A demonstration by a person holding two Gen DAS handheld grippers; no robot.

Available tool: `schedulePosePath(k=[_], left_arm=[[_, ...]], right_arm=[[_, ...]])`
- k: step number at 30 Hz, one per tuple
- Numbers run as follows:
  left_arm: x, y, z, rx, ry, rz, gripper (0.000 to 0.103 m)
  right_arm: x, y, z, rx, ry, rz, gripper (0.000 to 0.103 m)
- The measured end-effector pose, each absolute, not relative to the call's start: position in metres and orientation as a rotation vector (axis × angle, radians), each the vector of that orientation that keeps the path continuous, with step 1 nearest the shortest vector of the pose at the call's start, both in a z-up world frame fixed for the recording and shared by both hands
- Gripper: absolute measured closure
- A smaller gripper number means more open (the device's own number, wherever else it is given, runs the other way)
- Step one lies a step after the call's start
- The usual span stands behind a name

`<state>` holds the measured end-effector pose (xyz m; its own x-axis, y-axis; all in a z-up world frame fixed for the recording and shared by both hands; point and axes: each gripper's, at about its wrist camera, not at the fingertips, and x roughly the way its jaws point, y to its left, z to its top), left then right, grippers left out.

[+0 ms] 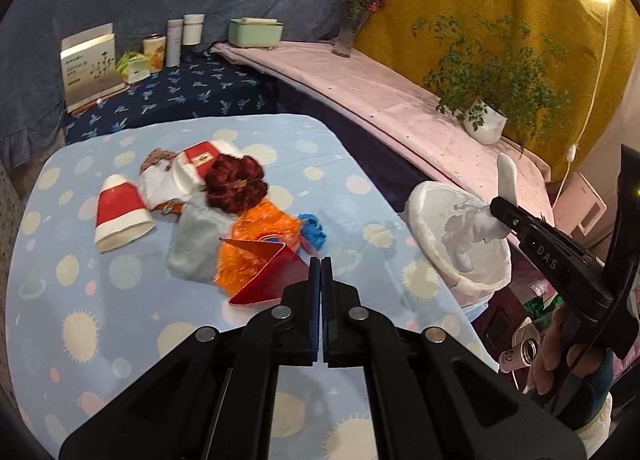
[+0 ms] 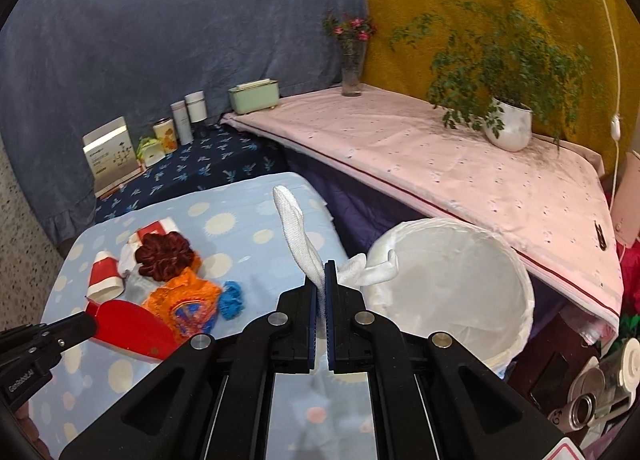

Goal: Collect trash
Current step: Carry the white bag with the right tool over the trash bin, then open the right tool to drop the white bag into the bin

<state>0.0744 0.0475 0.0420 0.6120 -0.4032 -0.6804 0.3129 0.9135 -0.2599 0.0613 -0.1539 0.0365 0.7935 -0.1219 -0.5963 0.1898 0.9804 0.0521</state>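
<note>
Right gripper: clamped on white cloth strip beside lined bin, not yet dropped. Left gripper: clamped on red card. Remaining on table: cup, wrappers.

Matt cotton-like cloth with pale spots over the table. Glossy red card sheet beside crinkly orange plastic wrapper. White woven fabric strip, ribbed. Thin, wrinkled white plastic liner in the bin right of the table. Matt black plastic tongs, smooth metal rivets.
</note>
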Motion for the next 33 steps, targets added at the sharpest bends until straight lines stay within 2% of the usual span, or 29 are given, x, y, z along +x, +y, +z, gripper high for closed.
schedulePosePath(k=[22, 30, 33], left_arm=[[0.124, -0.154, 0.055, -0.004, 0.803, -0.718, 0.103], [0.143, -0.193, 0.045, 0.009, 0.835, -0.749, 0.103], [0.149, -0.199, 0.040, 0.010, 0.849, -0.730, 0.102]], right_arm=[[0.062, -0.280, 0.007, 0.213, 0.670, -0.356, 0.099], [0.074, -0.305, 0.004, 0.243, 0.672, -0.376, 0.099], [0.078, -0.312, 0.004, 0.255, 0.672, -0.375, 0.096]])
